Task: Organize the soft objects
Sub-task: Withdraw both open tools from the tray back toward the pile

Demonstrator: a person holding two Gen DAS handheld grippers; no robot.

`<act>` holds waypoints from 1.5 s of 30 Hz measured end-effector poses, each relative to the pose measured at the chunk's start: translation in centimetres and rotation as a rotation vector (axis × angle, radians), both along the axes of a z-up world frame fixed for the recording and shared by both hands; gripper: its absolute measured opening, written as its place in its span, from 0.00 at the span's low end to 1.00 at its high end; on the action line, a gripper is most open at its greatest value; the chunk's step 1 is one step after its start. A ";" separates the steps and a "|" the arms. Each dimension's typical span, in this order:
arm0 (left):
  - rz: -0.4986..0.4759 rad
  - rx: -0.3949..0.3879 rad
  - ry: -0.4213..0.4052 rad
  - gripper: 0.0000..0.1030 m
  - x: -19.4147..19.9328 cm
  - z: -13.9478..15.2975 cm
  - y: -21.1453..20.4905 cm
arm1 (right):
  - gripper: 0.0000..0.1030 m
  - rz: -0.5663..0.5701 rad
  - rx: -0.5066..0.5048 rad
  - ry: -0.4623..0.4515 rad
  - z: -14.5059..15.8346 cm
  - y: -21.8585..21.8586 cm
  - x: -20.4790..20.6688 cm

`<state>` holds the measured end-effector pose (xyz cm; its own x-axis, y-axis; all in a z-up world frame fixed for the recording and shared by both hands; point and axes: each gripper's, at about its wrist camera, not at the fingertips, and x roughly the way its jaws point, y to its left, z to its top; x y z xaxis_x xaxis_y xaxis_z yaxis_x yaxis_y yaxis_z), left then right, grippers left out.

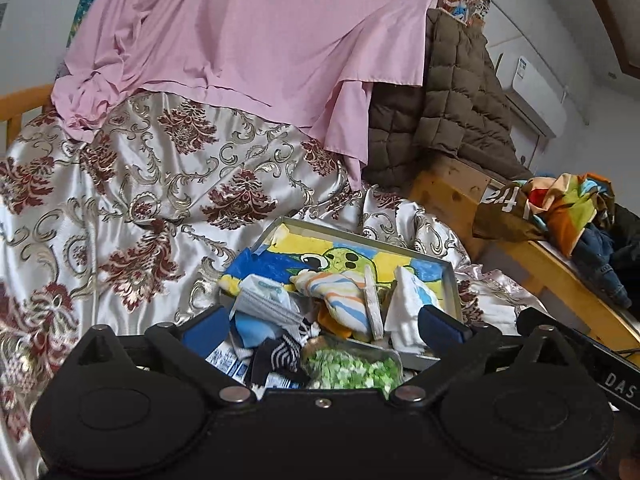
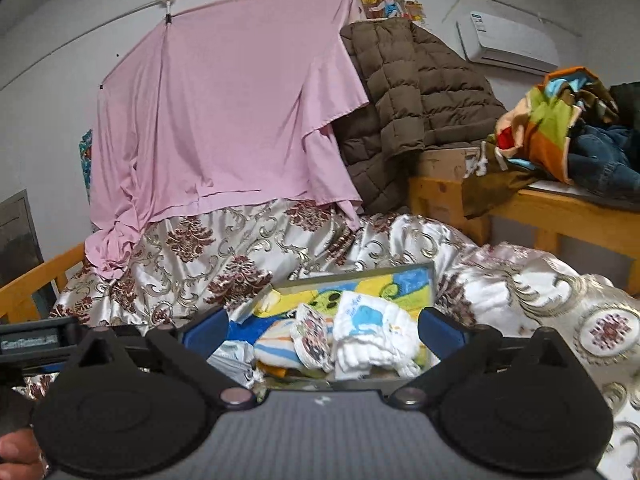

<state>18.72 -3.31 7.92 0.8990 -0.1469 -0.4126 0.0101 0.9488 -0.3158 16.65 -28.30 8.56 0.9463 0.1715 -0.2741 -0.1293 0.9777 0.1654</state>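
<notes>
bed: patterned satin cover (image 1: 168, 184) | tray (image 1: 454, 280) of small cloths near | pink sheet (image 2: 224, 120) hung far | left gripper (image 1: 324, 330) wide, empty | right gripper (image 2: 324, 330) wide, empty

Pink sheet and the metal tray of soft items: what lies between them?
Only the floral satin bedspread separates pink sheet from tray; both views.

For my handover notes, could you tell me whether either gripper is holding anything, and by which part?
Nothing is held. The left gripper and right gripper both stand open above the tray of soft items.
</notes>
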 end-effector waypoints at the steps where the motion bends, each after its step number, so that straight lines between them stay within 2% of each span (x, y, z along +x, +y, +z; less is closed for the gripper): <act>1: 0.003 0.000 -0.004 0.99 -0.6 -0.1 0.1 | 1.00 -0.005 0.001 0.001 0.0 -0.1 -0.3; 13: 0.055 -0.011 -0.020 0.99 -6.0 -2.1 1.4 | 1.00 -0.019 -0.061 0.074 -2.6 0.7 -4.2; 18: 0.073 0.046 -0.007 0.99 -7.4 -3.3 1.7 | 1.00 0.010 -0.059 0.104 -3.6 1.5 -5.4; 31: 0.140 0.106 0.098 0.99 -8.1 -6.6 5.0 | 1.00 0.126 -0.163 0.204 -6.7 6.1 -4.4; 39: 0.170 0.116 0.138 0.99 -7.5 -7.8 6.1 | 1.00 0.160 -0.232 0.223 -7.9 7.8 -3.8; 45: 0.198 0.118 0.156 0.99 -7.3 -8.3 6.6 | 1.00 0.178 -0.229 0.225 -8.2 8.1 -3.6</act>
